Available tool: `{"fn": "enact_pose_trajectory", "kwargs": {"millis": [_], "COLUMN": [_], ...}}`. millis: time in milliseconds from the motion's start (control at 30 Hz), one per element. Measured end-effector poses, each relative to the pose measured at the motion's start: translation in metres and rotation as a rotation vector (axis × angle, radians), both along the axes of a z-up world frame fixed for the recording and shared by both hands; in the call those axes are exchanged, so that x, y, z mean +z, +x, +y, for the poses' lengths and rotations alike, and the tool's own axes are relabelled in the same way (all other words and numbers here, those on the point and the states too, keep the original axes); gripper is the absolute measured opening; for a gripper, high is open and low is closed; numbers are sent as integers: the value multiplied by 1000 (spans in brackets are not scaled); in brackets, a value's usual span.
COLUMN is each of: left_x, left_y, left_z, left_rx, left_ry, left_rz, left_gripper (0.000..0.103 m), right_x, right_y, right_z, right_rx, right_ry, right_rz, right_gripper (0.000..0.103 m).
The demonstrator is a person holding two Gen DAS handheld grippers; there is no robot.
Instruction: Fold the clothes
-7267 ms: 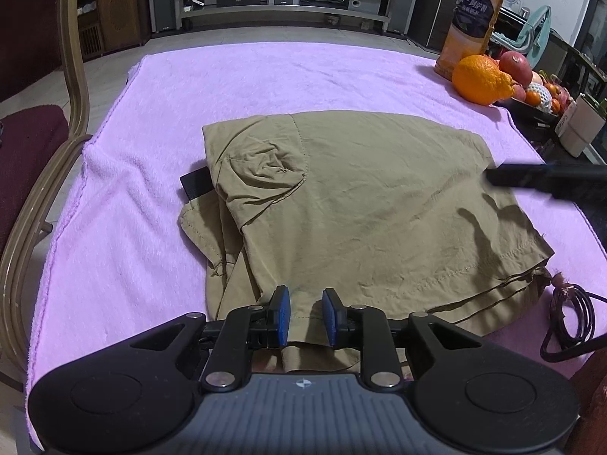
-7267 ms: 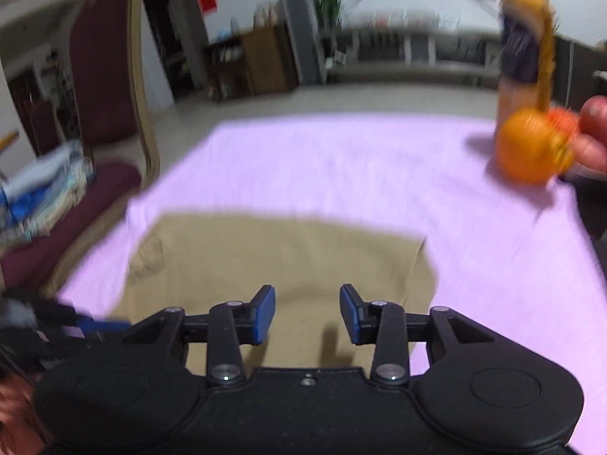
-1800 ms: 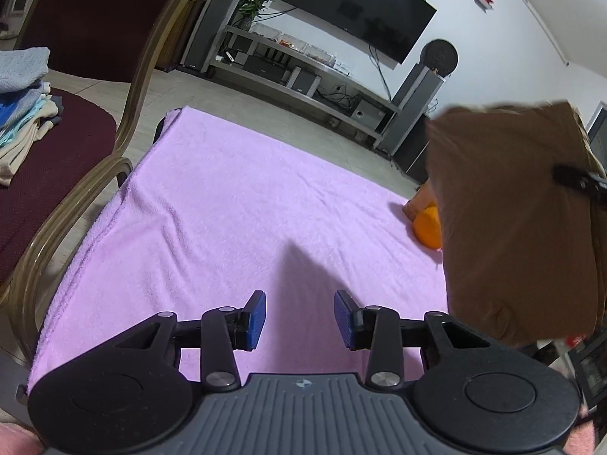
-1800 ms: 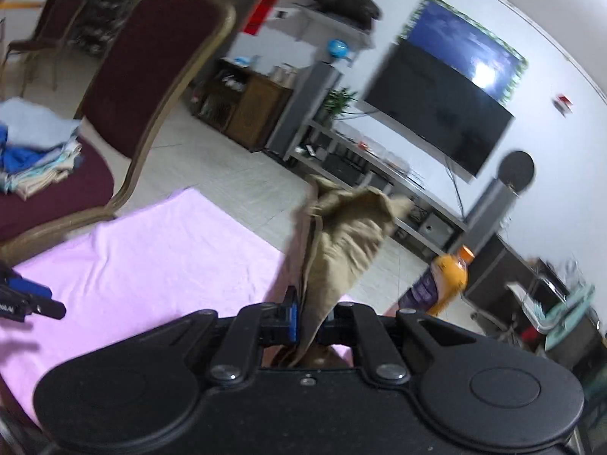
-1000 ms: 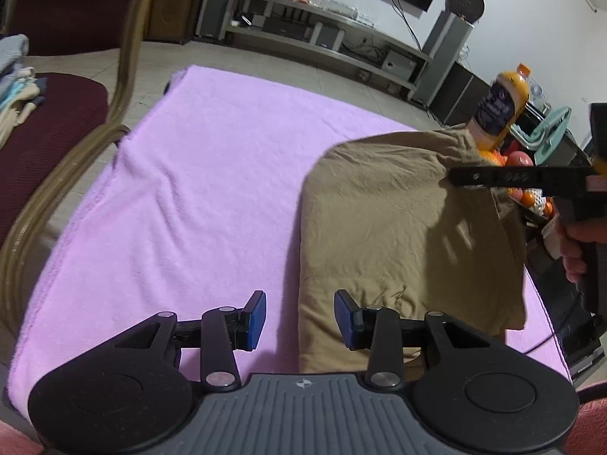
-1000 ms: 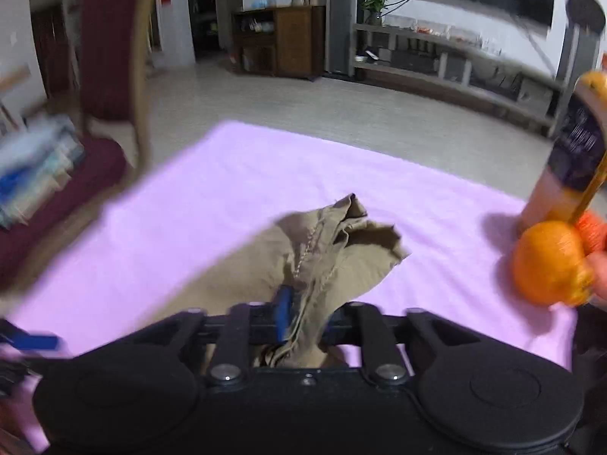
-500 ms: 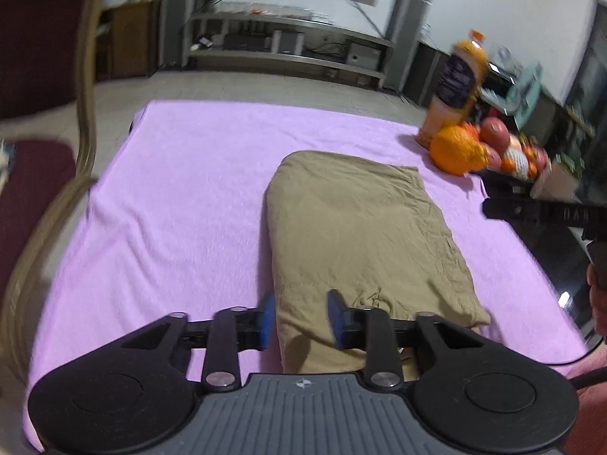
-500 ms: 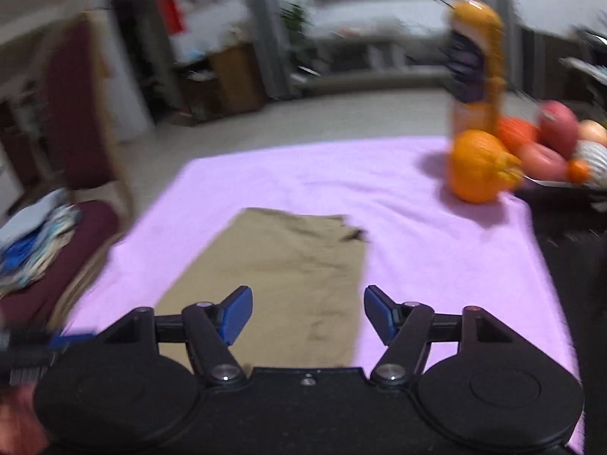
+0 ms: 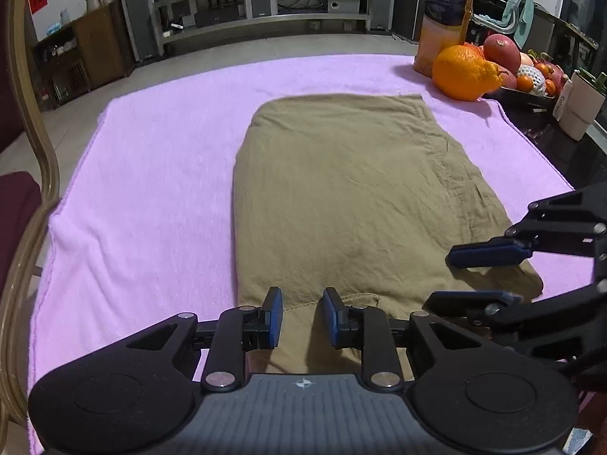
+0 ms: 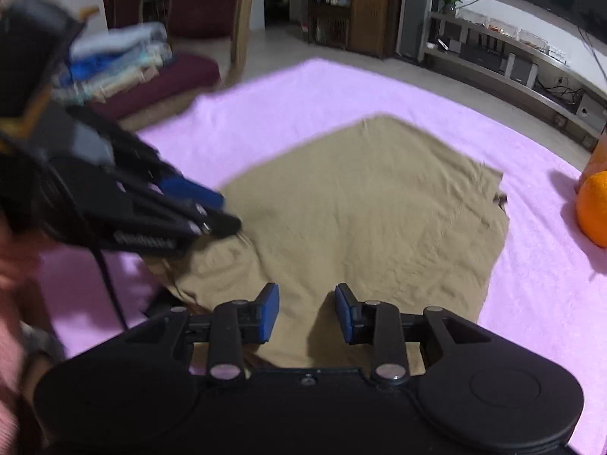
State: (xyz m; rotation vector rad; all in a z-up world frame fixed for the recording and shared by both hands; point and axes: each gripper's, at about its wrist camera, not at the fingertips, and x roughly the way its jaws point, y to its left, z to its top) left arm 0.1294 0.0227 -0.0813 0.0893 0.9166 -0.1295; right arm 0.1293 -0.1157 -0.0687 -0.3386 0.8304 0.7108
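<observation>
With the khaki garment (image 9: 341,197) now laid folded on the pink towel (image 9: 151,159), both jaws stand narrow and empty; the left gripper (image 9: 302,316) has just been widening slightly, the right gripper (image 10: 306,313) narrowing, over its near edge.

The khaki garment (image 9: 341,197) is thin matt woven cloth, lightly creased, with stitched seams. Under it the pink towel (image 9: 151,174) looks soft and fuzzy. Both grippers are matt black plastic with blue rubbery pads (image 9: 274,316). The orange (image 9: 463,72) has dimpled, slightly glossy peel

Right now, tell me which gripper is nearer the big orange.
Right. The right gripper sits at the khaki garment's near corner on the orange's side; the left gripper is at the opposite near corner.
</observation>
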Motion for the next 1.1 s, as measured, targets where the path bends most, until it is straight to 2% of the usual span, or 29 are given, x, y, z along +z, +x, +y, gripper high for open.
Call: {"fn": "enact_pose_trajectory", "kwargs": {"millis": [233,333,433,533,633,733,867,900,967,1000,1067,1100], "left_x": [-7,-2,11,31,45,50,47,41,27,20,5,4], "left_y": [-20,-22,-23,-24,-19,-4,21,27,38,44,46,44], "left_z": [5,9,13,11,8,4,-1,-1,1,2,2,-1], "left_rx": [5,21,41,39,30,9,-24,-28,-32,-34,-33,-44], "left_ry": [41,22,-6,-22,-18,1,63,62,50,45,37,54], "left_rz": [8,4,-11,-59,-89,-83,-111,-103,-74,-60,-45,-54], "left_gripper": [27,28,27,27,27,28,28,27,21,18,15,10], "right_x": [0,4,16,32,41,39,26,23,16,12,2,-3], "right_y": [-10,-16,-11,-4,9,32,67,73,84,90,102,108], "right_z": [-27,-38,-53,-74,-93,-100,-105,-107,-113,-115,-113,-108], "right_rx": [-43,-54,-92,-166,-263,-365,-486,-520,-559,-566,-535,-507], "right_ry": [-9,-3,85,246,383,427,469,496,581,629,711,732], "right_rz": [59,48,36,12,6,2,57,69,116,147,215,246], "right_gripper": [31,32,36,46,51,53,53,50,10,3,2,3]}}
